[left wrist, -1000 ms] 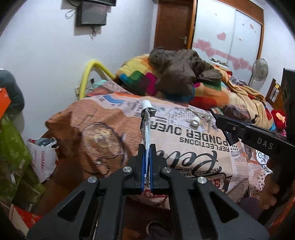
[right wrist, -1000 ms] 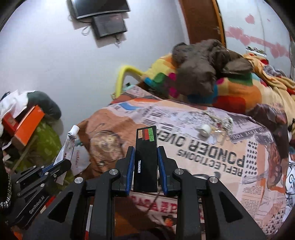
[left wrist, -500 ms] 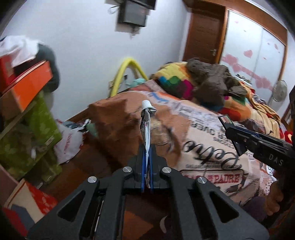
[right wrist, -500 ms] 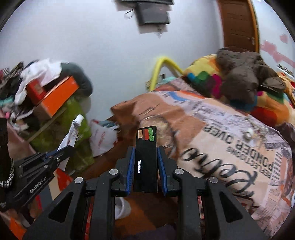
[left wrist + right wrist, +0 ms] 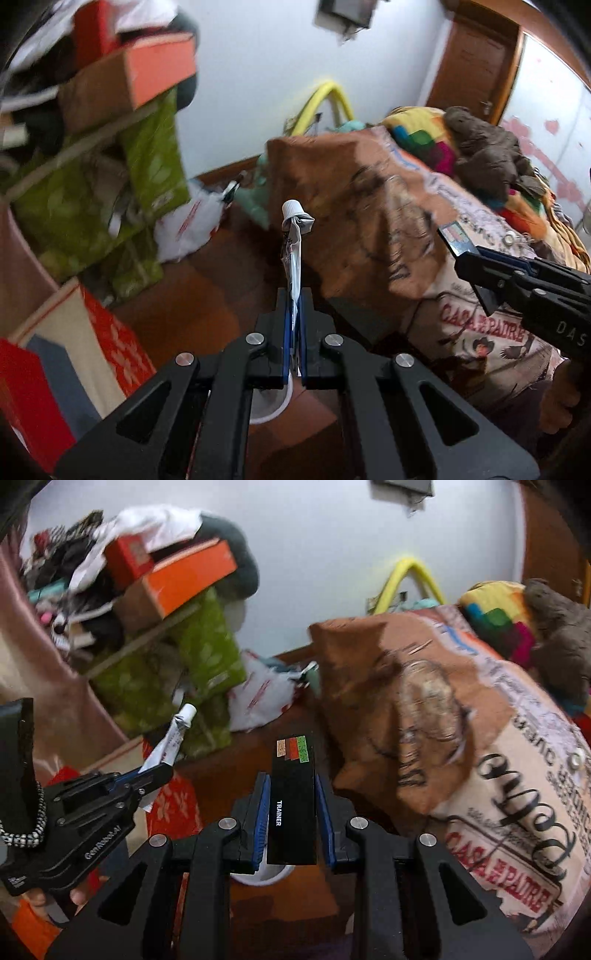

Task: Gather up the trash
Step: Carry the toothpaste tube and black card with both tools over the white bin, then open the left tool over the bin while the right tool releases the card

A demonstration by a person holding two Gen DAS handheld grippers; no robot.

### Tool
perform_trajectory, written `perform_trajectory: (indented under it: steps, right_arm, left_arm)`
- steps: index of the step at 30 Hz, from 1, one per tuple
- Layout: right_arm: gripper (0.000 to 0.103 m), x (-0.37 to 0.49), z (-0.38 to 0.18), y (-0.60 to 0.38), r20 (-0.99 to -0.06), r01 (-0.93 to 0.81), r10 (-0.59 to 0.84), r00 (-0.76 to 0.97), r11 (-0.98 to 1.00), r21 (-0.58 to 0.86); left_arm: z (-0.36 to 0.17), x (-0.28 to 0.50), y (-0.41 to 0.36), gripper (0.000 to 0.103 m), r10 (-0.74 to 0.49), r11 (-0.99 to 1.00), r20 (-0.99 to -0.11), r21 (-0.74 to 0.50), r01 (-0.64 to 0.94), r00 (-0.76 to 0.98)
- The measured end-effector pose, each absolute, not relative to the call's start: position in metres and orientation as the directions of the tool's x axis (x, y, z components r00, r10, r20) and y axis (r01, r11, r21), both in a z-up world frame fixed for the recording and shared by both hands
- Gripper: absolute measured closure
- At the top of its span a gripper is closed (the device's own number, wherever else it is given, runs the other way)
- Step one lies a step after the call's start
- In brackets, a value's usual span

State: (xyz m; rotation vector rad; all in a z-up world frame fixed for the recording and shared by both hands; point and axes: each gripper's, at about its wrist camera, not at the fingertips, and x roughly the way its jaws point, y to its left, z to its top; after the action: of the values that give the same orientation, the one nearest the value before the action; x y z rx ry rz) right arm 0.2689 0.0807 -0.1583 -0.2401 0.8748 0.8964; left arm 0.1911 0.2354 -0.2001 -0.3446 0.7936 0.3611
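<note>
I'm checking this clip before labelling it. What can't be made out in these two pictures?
- White round container below the left tongs: mostly hidden by them in the left wrist view, and by the right tongs in the right wrist view; contents unseen.
- Squeezed tube: its print is too small to read.
- Black box: only "TRAINER" is legible.
- Shelf clutter: motion-blurred.

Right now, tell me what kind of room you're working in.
Most likely a cluttered bedroom: a bed under a printed cover, a colourful blanket piled on it, and stacked boxes against the wall.
</note>
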Motion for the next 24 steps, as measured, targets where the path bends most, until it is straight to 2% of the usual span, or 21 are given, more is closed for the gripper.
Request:
perform_trajectory:
  steps: [13, 24]
  right_arm:
    - [0.081, 0.253, -0.254, 0.141, -0.878, -0.802, 0.463, 0.120, 0.567, 0.189]
    - [0.081, 0.258, -0.356, 0.188, -0.950, -0.786, 0.310, -0.025, 0.581, 0.211]
  left_arm:
    - [-0.326, 0.154, 0.283, 0.101, 0.100, 0.763, -0.876, -0.236, -0.601, 0.471]
    - [-0.421, 0.151, 0.297, 0.101, -0.013, 0.701, -0.942, -0.247, -0.669, 0.334]
